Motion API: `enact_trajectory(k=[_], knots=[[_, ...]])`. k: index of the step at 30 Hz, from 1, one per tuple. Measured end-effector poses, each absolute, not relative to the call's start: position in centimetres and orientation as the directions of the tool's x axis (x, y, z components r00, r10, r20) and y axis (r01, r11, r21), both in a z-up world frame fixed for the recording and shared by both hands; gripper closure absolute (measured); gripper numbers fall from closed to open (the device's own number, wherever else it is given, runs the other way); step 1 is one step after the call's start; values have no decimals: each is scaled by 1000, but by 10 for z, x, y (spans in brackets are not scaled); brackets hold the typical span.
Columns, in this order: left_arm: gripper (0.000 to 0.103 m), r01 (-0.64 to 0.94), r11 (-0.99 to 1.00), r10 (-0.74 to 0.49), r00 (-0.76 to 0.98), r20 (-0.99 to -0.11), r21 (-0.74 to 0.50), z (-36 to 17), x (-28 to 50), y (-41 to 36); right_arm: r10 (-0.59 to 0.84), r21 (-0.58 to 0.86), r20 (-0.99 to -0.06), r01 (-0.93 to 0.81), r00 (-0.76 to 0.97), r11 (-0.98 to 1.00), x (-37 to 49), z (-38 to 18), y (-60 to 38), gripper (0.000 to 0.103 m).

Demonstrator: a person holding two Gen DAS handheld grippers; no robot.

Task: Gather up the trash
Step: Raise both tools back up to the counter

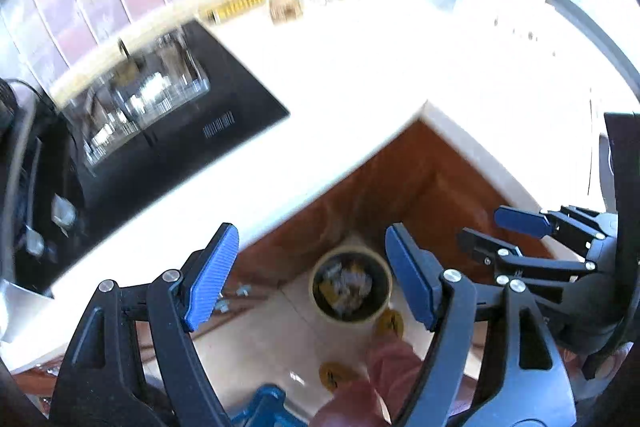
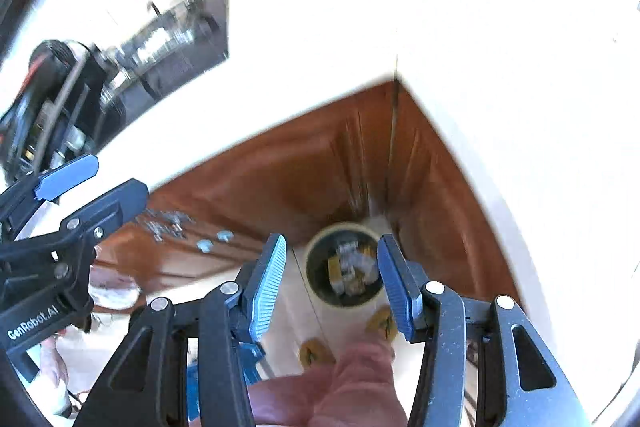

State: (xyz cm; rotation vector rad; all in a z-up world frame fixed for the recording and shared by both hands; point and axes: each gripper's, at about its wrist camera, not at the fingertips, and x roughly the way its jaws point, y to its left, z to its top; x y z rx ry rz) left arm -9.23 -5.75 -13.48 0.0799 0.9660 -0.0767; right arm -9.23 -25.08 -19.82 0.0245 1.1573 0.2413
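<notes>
presently both grippers hang high over the inner corner of the white counter [image 1: 360, 75], looking steeply down. left gripper [image 1: 310, 277] stands wide with nothing between its blue pads; right gripper [image 2: 332, 285] stands about half spread, also empty as far as the frames show. the trash bin [image 2: 344, 265], a pale round tub, sits on the tiled floor tucked into the angle of the brown cabinets [image 2: 288, 163]; in the left wrist view it lies at about six o'clock, in the right wrist view just below centre, framed between the fingers. crumpled wrappers [image 2: 352, 267], white and yellow, lie inside it. small items at twelve o'clock on the counter, by the tiled wall, are too blurred to name. risks, as judgement: glare washes out the counter, so leftover scraps may be missed; the frames are smeared, so a fast reach could clip the counter edge or the black hob [image 1: 168, 131] at nine o'clock; the person's trouser leg and slippers stand just beside the bin, and a stray step could tip it.
</notes>
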Motion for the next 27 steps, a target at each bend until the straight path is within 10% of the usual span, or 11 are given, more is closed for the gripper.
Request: enact_trajectory(k=[13,27], knots=[[29,47,993,40,731,-681,109,-27,-66,-65,309,170,-778,-289,548,942,-45,-67,-246,54],[29,-125,981,190,774,-604,149,17,2,-47,421,197,-697,-409,581,891,50,-53,-228,45]])
